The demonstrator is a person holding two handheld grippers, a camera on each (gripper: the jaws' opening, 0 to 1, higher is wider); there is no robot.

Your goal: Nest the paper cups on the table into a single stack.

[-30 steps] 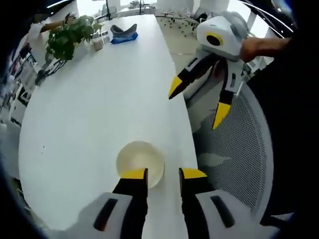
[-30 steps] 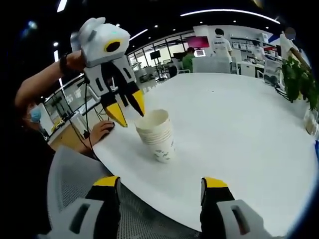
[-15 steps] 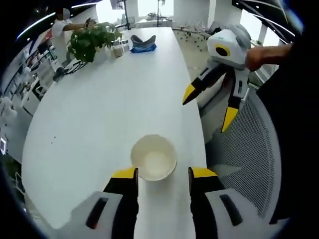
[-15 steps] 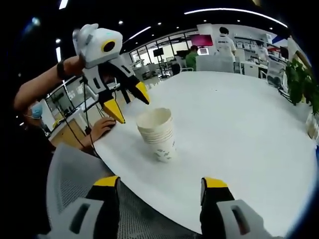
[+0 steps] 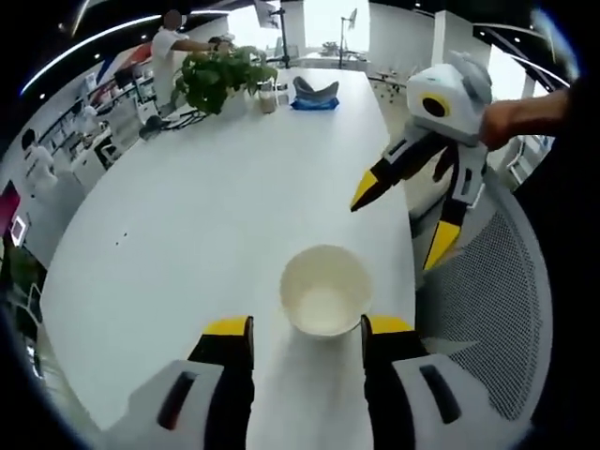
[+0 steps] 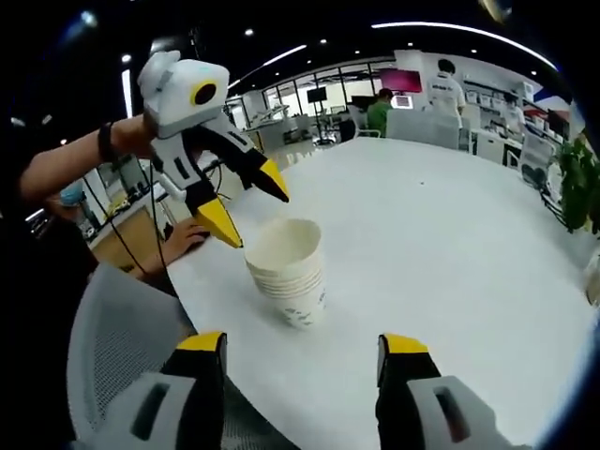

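The stack of paper cups stands upright on the white table, close to the table's near rounded edge, with its long axis vertical and its open mouth facing up. In the left gripper view that mouth lies straight ahead of the left gripper, just past the two yellow tips and roughly centred between them. In the right gripper view the left gripper hangs above and slightly left of the rim, its jaws spread wide and holding nothing, apart from the cup. The right gripper sits lower and farther back, out beyond the table edge over the mesh chair back, its jaws likewise wide apart and empty; in the left gripper view it shows to the right of the stack, off the table. The left gripper is the nearer of the two. No loose cup is visible on the table, so the nesting looks complete or nearly so. Open room lies on the far side, where the tabletop is bare up to the potted plant and the grey neck pillow at the far end; the near side is tight, with the edge and chair just beside the stack.
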